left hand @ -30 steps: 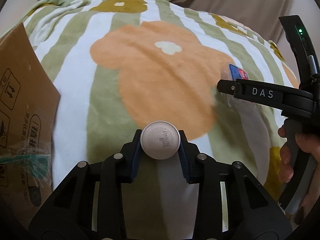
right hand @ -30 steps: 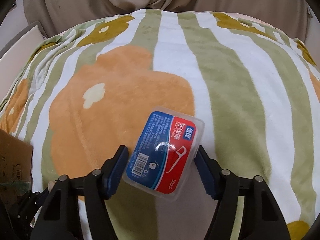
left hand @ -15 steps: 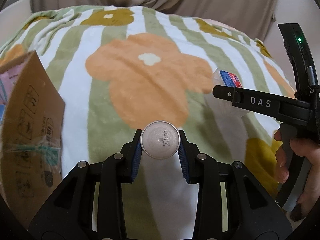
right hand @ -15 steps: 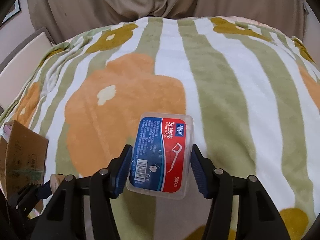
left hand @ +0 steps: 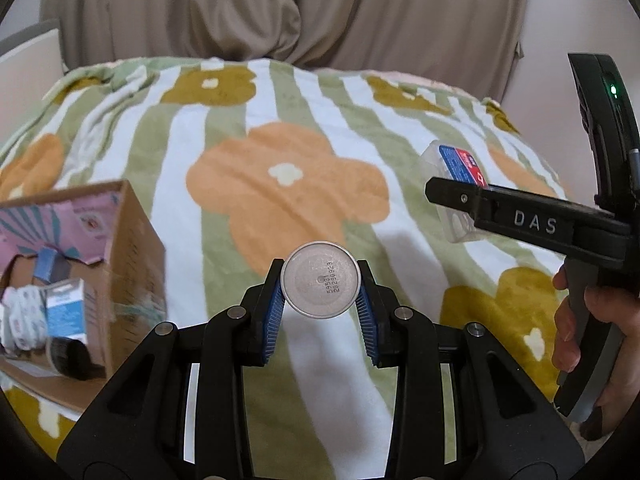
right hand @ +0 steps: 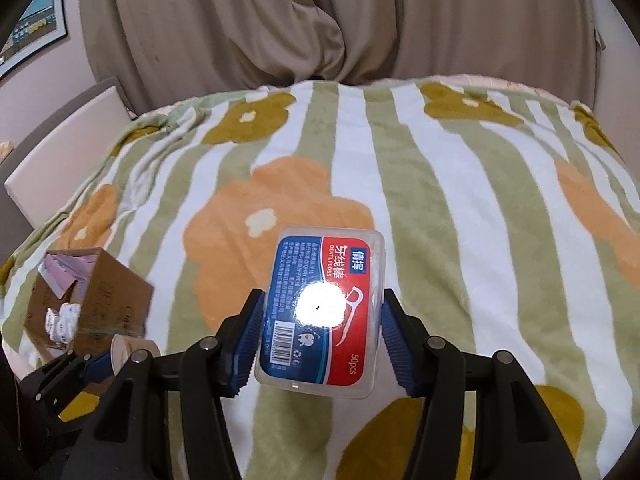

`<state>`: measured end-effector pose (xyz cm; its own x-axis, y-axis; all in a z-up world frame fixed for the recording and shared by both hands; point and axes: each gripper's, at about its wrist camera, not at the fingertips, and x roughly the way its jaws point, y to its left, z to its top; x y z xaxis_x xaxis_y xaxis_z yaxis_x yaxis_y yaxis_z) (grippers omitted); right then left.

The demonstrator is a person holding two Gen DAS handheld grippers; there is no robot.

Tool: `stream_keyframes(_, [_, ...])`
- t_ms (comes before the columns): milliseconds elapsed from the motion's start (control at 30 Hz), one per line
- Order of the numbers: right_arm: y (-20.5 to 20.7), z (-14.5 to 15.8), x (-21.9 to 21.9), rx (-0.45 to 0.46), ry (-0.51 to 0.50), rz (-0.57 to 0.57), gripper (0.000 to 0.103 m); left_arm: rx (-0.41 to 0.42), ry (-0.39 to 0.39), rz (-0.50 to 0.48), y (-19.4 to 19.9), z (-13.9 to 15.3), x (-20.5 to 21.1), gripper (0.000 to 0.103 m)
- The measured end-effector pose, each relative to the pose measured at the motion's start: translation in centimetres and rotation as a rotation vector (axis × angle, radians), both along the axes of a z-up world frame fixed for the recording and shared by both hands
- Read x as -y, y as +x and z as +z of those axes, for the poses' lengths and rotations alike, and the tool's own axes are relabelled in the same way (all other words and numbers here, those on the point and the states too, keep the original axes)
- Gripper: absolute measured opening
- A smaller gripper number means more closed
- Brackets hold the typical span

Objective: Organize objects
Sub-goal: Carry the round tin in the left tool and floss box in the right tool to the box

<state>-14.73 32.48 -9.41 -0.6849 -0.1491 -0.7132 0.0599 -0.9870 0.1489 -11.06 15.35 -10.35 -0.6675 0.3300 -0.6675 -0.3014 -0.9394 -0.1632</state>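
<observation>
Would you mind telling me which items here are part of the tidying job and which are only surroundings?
Part of the job:
- round container, clamped in the left gripper
- dental floss box, clamped in the right gripper
- cardboard box, already holding small packets

Just surroundings:
- floral blanket
- beige curtain
- framed picture

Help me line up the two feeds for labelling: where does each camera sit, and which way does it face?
Left wrist: on the left gripper, looking along its fingers across the floral blanket; shows the round container it holds, the right gripper and hand.
Right wrist: on the right gripper, facing the curtain; shows its floss box.
Shared: cardboard box, blanket, both held items.
</observation>
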Motion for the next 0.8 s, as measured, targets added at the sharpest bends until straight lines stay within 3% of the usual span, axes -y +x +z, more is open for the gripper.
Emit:
stream_keyframes(433, [1.9, 6.8, 5.4, -0.106, -0.007, 0.071, 0.052, -0.096, -0.024, 0.058, -0.3, 6.7, 8.4, 0.031])
stream_keyframes(800, [0.8, 8.0, 15.2, -0.122, -0.006, 0.203, 0.052, -0.096, -0.048, 0.158, -1.3, 7.4, 18.2, 0.031])
